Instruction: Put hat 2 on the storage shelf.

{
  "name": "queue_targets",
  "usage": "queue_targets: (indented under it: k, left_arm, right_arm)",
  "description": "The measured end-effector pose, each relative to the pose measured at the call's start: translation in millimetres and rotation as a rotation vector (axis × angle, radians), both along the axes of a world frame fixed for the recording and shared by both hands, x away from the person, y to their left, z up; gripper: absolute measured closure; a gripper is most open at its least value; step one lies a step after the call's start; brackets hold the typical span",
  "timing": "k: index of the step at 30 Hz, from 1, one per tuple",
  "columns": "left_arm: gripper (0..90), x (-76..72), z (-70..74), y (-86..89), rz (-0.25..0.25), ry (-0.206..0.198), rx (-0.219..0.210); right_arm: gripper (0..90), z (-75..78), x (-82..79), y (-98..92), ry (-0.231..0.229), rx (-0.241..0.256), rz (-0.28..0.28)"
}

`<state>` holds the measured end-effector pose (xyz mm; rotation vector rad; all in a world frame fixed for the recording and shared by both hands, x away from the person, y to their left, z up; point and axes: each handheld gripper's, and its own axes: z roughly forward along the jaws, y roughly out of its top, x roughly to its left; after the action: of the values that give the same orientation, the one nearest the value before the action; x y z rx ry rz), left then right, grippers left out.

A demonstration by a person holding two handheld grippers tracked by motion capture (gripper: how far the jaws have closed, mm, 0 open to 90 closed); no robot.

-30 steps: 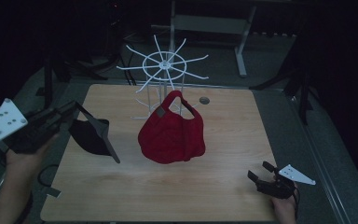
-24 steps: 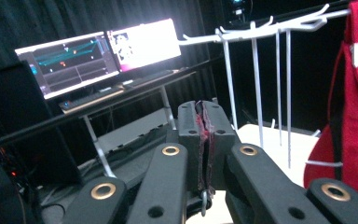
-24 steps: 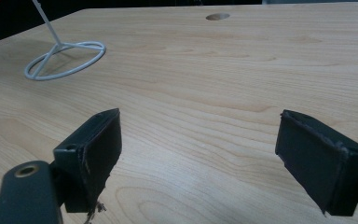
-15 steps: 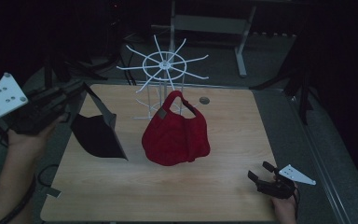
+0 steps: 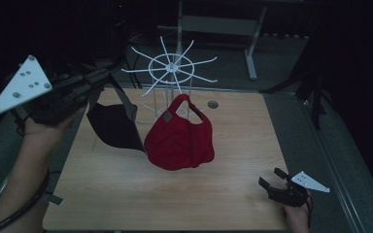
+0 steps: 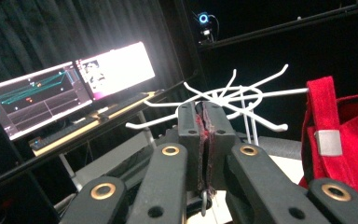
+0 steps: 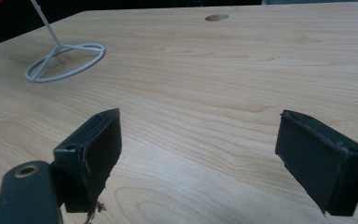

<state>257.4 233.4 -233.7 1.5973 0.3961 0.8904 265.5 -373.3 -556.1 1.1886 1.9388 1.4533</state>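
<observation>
A white hook rack (image 5: 171, 68) stands at the back of the wooden table (image 5: 175, 199). A red bag (image 5: 179, 141) hangs by its handle from one of the rack's hooks. My left gripper (image 5: 108, 73) is held high at the left, shut on the strap of a black bag (image 5: 114, 128) that dangles below it, just left of the red bag. In the left gripper view the left gripper (image 6: 204, 116) has its jaws pressed together, with the rack (image 6: 223, 95) and red bag (image 6: 349, 135) close ahead. My right gripper (image 5: 272, 178) rests open and holds nothing at the table's front right corner.
The rack's ring base (image 7: 65, 60) sits on the tabletop, far ahead of the right gripper (image 7: 200, 140). A small round hole (image 5: 213, 104) lies in the table behind the red bag. Lit monitors (image 6: 70, 93) stand on a desk beyond the table's left side.
My left gripper has risen and moved right towards the rack, carrying the black bag closer to the red bag. The right gripper has stayed put.
</observation>
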Motion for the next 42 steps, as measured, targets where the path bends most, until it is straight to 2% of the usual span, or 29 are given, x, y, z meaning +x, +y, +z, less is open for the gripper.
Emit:
queue_targets:
  k: [5, 12, 19, 30, 39, 42]
  left_arm:
    - [88.3, 8.1, 5.9, 0.3, 0.003, 0.01, -0.002]
    - [88.3, 16.6, 12.8, -9.5, -0.001, 0.004, 0.009]
    - [88.2, 32.4, 15.5, -14.4, 0.002, 0.022, 0.009]
    - [88.1, 60.2, 7.6, -17.9, 0.021, 0.075, -0.011]
    - [87.8, 71.0, -1.8, -16.6, 0.035, 0.115, 0.0]
    - [87.6, 73.4, -4.4, -15.3, 0.044, 0.127, -0.01]
  right_arm:
    - [14.3, 0.0, -0.1, 0.3, 0.0, -0.001, 0.0]
    - [14.3, 0.0, 0.0, 0.2, 0.001, 0.0, 0.0]
    - [14.3, 0.0, -0.1, -0.5, 0.0, 0.004, 0.001]
    - [14.3, 0.0, 0.0, -1.2, 0.002, 0.011, 0.001]
    - [14.4, 0.0, -0.2, -1.3, 0.0, 0.011, 0.003]
    - [14.4, 0.0, -0.3, -1.4, -0.001, 0.011, 0.003]
